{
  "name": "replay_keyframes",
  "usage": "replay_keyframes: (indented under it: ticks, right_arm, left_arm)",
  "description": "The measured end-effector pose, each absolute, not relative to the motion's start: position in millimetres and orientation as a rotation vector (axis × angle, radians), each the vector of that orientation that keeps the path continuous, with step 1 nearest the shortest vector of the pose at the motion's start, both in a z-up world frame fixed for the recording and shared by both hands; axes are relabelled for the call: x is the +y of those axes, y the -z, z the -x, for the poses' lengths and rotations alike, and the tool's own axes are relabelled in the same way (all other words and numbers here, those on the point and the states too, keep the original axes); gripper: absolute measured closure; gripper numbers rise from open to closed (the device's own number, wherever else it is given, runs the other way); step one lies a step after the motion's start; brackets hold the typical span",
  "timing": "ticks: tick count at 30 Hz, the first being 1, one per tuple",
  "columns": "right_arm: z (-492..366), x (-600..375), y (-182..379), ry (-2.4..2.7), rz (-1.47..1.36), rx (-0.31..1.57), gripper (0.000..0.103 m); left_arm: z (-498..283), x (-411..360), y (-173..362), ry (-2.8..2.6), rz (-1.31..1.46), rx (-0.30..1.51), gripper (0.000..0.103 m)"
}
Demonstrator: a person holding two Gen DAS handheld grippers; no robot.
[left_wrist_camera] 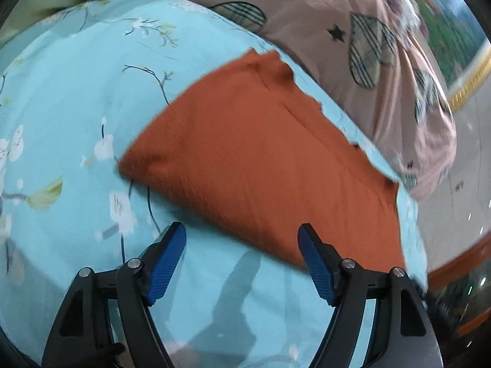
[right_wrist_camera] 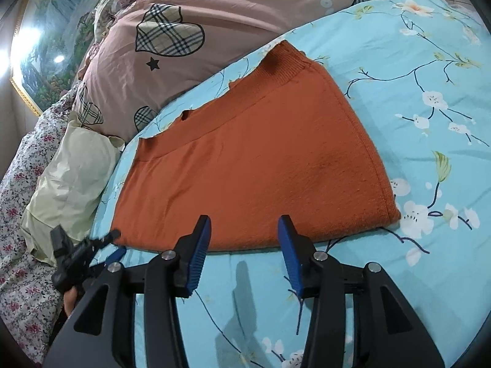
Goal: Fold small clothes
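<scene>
Garment [right_wrist_camera: 251,165] (orange knit, folded) is lying flat on blue floral sheet [right_wrist_camera: 429,141]; left gripper [left_wrist_camera: 242,236] and right gripper [right_wrist_camera: 244,224] are hovering at its near edge, jaws apart, grasping nothing.

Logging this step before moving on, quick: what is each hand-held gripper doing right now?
Left hand-held gripper: open, holding nothing, by the orange garment.
Right hand-held gripper: open, holding nothing, at the garment's near edge.

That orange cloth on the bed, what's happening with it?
A person is folding small clothes with a handheld claw in each hand. The orange garment lies folded flat on the blue floral sheet. Both the left claw and the right claw sit open at its near edge, holding nothing.
</scene>
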State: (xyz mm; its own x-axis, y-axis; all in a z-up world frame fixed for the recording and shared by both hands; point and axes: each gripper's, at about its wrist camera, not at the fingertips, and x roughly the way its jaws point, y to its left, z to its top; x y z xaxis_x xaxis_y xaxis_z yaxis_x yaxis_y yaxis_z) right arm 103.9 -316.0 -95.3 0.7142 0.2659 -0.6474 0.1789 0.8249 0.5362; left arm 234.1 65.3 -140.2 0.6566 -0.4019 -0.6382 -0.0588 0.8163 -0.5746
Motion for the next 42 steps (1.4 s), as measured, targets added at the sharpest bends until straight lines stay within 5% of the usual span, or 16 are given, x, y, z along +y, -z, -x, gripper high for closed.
replay_keyframes:
  ticks: [6, 10, 13, 23, 29, 39, 40, 41, 42]
  right_arm:
    - [-110, -322, 95, -0.053, -0.638, 0.780, 0.056]
    - [-119, -332, 98, -0.053, -0.662, 0.790, 0.056]
    - [-129, -344, 95, -0.051, -0.670, 0.797, 0.056]
    - [-169, -359, 78, -0.185, -0.707, 0.824, 0.056]
    - [-214, -339, 105, -0.383, -0.817, 0.953, 0.038]
    - [-321, -298, 133, -0.413, -0.816, 1.088, 0.038]
    - [-328, -297, 134, -0.405, -0.814, 1.078, 0.049]
    - [-332, -297, 132, -0.398, -0.805, 1.067, 0.075]
    - [-334, -298, 127, -0.384, -0.794, 1.052, 0.083]
  left_arm:
    - [-278, 84, 140, 0.103, 0.640, 0.792, 0.038]
    - [-297, 84, 142, 0.108, 0.631, 0.794, 0.078]
    - [-298, 73, 130, 0.115, 0.563, 0.777, 0.089]
    - [-258, -51, 44, 0.374, 0.273, 0.652, 0.092]
    - [-243, -148, 77, 0.470, 0.070, 0.718, 0.092]
    - [-227, -169, 92, 0.449, -0.042, 0.711, 0.093]
    - [-227, -170, 90, 0.449, -0.047, 0.708, 0.093]
    - [-226, -171, 88, 0.448, -0.051, 0.707, 0.093]
    - [-223, -170, 86, 0.447, -0.054, 0.705, 0.093]
